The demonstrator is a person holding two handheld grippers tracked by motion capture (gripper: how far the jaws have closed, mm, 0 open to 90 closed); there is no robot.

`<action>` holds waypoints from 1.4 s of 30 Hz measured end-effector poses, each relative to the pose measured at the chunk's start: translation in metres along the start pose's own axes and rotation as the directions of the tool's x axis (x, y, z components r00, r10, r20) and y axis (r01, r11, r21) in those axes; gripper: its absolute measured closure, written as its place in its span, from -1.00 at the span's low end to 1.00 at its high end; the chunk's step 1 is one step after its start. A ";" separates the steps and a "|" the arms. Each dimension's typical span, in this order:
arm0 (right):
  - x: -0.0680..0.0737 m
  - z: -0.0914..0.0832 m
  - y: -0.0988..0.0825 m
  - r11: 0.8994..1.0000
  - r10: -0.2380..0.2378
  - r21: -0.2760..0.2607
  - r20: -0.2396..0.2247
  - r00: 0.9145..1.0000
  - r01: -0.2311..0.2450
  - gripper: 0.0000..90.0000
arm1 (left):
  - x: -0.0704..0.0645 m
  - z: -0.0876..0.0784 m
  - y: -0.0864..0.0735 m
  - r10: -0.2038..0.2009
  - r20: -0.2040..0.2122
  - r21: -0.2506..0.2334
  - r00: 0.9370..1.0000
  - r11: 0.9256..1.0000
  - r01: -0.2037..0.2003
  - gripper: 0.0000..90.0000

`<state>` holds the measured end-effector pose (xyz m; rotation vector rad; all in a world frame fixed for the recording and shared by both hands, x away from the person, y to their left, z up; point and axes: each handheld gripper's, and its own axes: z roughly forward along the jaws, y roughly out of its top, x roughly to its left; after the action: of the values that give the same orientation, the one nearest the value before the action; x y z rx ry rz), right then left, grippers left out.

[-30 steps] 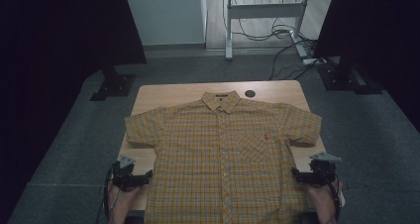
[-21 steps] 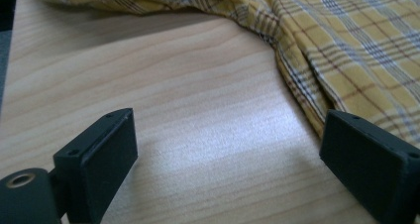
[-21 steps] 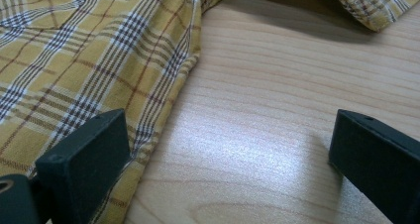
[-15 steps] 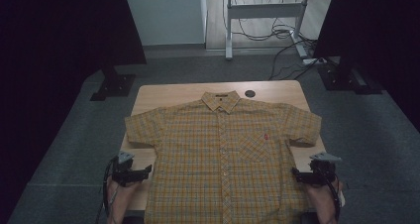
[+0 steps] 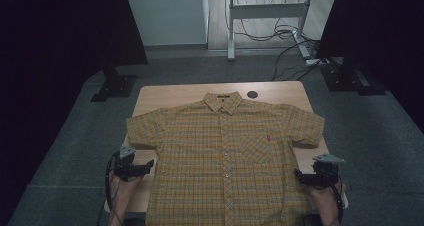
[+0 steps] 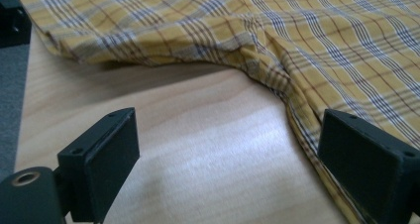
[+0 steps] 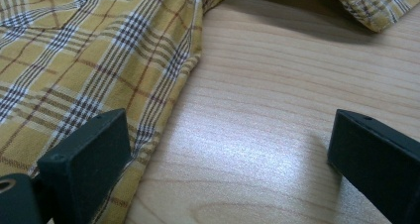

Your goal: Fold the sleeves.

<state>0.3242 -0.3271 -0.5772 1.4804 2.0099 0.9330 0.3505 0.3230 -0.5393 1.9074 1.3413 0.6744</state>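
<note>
A yellow plaid short-sleeved shirt (image 5: 225,156) lies flat and buttoned on the wooden table (image 5: 170,93), collar at the far side. My left gripper (image 5: 145,167) sits by the shirt's left side, below the sleeve, open. In the left gripper view (image 6: 230,140) its right jaw stands over the shirt's (image 6: 322,45) side seam and its left jaw over bare wood (image 6: 198,135). At the shirt's right side my right gripper (image 5: 299,176) is open too. In the right gripper view (image 7: 233,135) its left jaw hangs over the plaid hem (image 7: 74,60), with bare table (image 7: 277,85) between the jaws.
A round cable hole (image 5: 252,94) sits in the table's far edge beside the collar. Black stands (image 5: 114,83) (image 5: 350,81) flank the table on the grey carpet. A desk frame with cables (image 5: 270,33) is at the back.
My left gripper has moved a little farther up the table along the shirt's side. The right gripper and the shirt have stayed put.
</note>
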 end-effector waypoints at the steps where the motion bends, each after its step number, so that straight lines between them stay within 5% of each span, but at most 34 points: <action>1: 0.000 0.000 0.000 1.000 0.000 0.000 0.000 1.000 0.000 -0.95 | 0.001 0.001 0.002 0.000 0.003 -0.002 1.000 1.000 0.000 -0.79; 22: 0.000 0.000 0.000 1.000 -0.001 0.000 -0.003 1.000 0.001 -0.94 | 0.009 0.018 0.028 -0.036 0.016 -0.039 0.999 0.999 0.036 -0.79; 42: 0.000 0.000 0.000 1.000 -0.004 0.000 -0.006 1.000 0.004 -0.95 | 0.027 0.038 0.051 -0.054 -0.028 -0.058 0.998 0.997 0.052 -0.74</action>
<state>0.3246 -0.3272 -0.5771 1.4755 2.0161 0.9366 0.4172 0.3277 -0.5221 1.8169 1.3719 0.7093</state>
